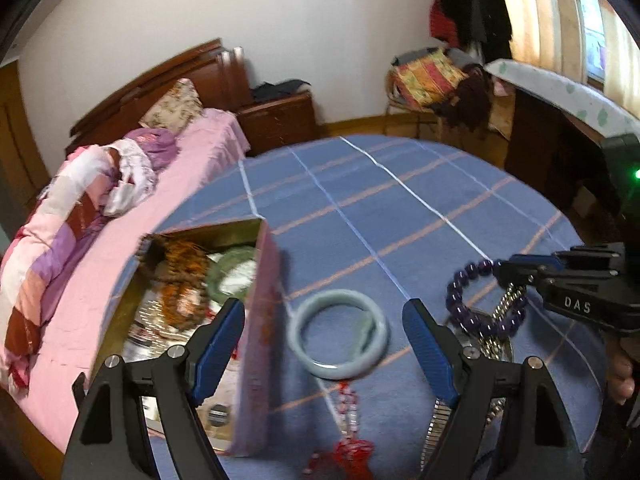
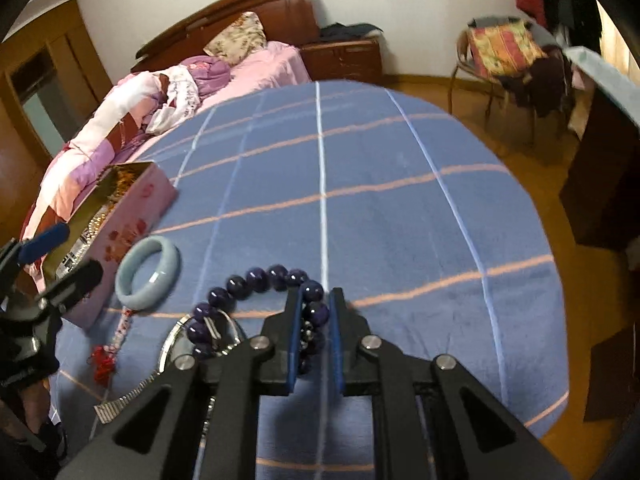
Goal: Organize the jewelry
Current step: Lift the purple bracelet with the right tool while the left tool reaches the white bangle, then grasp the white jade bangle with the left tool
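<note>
Right gripper [image 2: 316,320] was clamped on the purple bead bracelet [image 2: 256,280], jaws pinching a couple of beads at one side so the rest of the loop hung free to the left; the left wrist view showed it [image 1: 476,300] lifted off the blue checked tablecloth [image 2: 400,208], a silvery metal piece dangling with it, maybe snagged, can't tell. Side pinch probably chosen because the beads are round and slippery, and a hanging loop drops easily into a box.

Left gripper [image 1: 324,344] was wide apart, holding nothing, hovering over the pale blue-green jade bangle [image 1: 338,334], which lay flat on the cloth just beside the pink floral jewelry box [image 1: 260,320]. Spread looked set to straddle the bangle rim, likely the next pick.

Box was open, already holding an orange-brown bead string [image 1: 180,280] and a green bangle [image 1: 230,272], so sorting seemed partly done. Still on the cloth: red tasselled charm strand [image 1: 352,432] below the bangle, metal watch band [image 2: 120,400], and a round silver-rimmed item [image 2: 176,344] under the bracelet, partly hidden.

Judgement: bracelet headed for the box; risk of the dangling metal piece dragging along or beads slipping out of the narrow grip.
</note>
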The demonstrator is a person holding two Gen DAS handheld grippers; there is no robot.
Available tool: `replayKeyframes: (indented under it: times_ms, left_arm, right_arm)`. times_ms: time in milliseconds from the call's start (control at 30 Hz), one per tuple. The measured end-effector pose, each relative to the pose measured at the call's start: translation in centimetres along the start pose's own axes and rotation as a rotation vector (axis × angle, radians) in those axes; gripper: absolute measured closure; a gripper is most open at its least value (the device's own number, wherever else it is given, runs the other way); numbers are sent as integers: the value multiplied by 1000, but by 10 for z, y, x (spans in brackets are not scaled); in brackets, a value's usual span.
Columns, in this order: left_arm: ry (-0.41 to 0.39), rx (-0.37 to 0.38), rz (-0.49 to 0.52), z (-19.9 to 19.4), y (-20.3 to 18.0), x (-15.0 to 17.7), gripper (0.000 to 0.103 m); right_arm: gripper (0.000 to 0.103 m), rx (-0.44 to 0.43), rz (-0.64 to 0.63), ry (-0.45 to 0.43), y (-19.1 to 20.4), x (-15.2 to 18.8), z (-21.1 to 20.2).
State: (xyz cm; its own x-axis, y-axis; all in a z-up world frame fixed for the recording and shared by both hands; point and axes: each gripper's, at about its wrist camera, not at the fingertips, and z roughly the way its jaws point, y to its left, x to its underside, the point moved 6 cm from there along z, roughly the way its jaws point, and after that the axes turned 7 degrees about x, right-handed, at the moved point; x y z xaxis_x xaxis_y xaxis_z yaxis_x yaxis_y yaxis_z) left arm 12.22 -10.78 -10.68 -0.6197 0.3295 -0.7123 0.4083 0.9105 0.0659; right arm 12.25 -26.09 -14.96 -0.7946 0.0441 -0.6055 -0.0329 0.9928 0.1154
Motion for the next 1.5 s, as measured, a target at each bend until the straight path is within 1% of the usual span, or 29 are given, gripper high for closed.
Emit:
replayKeyframes:
  times_ms: [33,67,100,167,267,300,333,367,400,433,500,567,600,633,800,933,967,1033,1100,1133,1167,1200,1233,1267,1300,1333,1400,1467,1500]
  left_arm:
    - [17,17,7,4,-4,2,35]
    - [38,40,9,10,-7,5,46]
    - [64,62,2,16,-10,8,51]
    - [95,82,-2,24,-13,14,52]
    - [135,83,6,35,-17,22,52]
    - [147,87,7,37,-18,24,58]
    - [140,68,14,37,-17,25,68]
    - [133,72,21,37,-17,25,81]
    - [130,77,14,35,-17,24,91]
    - [124,76,4,33,-15,22,94]
    - [111,92,-13,25,-12,19,95]
    - [82,95,-20,15,-9,15,95]
    - [64,99,-25,9,-8,13,103]
    - [47,106,-35,3,-6,10,103]
    - [-48,131,-60,-34,5,-12,103]
    - [-82,122,-71,-48,14,-20,103]
    - [-91,118,-71,-50,17,-21,103]
    - [-107,113,-65,-52,19,-22,103]
    - [-104,86,-72,-50,22,-20,103]
    - [-88,98,-77,-45,22,-17,100]
    - [-69,116,-83,-40,22,-15,92]
    - [-59,122,-88,-37,22,-13,73]
    - [-52,111,-92,-34,23,-10,59]
    - [-55,98,-94,-32,22,-8,34]
    - [-64,89,-90,-30,20,-5,29]
    - [-61,95,-81,-28,17,-2,29]
    - [-32,114,-53,-21,8,3,29]
    - [-3,102,-21,-11,1,8,30]
    - [13,97,3,-4,-4,12,34]
  right_arm:
    - [87,-1,-2,-1,0,2,1]
    - [87,-5,-4,-4,-1,3,-2]
    - [87,-10,-5,-8,0,3,-3]
    - [87,-11,-11,-13,0,3,-5]
    - [86,-26,-11,-19,1,4,-6]
    - [83,-31,-9,-20,1,4,-6]
    - [82,-34,-7,-23,1,5,-6]
    - [82,-36,-4,-29,1,5,-7]
    - [82,-41,1,-36,1,4,-8]
    - [82,-47,8,-41,0,4,-10]
    - [82,-48,11,-54,0,2,-13]
    - [82,-44,9,-68,1,0,-17]
    - [81,-45,8,-73,2,0,-18]
    - [81,-46,6,-77,3,0,-20]
    - [81,-38,-19,-89,13,0,-22]
    - [80,-56,-35,-86,21,1,-23]
    - [77,-71,-47,-83,26,1,-24]
    - [58,-97,-73,-83,35,2,-26]
    - [51,-112,-95,-86,45,3,-28]
    - [51,-111,-113,-83,50,3,-27]
    - [51,-106,-127,-80,54,4,-26]
    - [52,-100,-138,-75,57,5,-25]
    - [53,-79,-148,-66,58,4,-23]
    - [53,-53,-146,-62,56,3,-21]
    - [54,-41,-137,-65,51,1,-22]
    - [58,-23,-135,-67,45,-1,-22]
    - [61,-2,-133,-67,38,-2,-23]
    - [62,-30,-126,-58,36,0,-26]
    - [62,-37,-139,-60,38,1,-29]
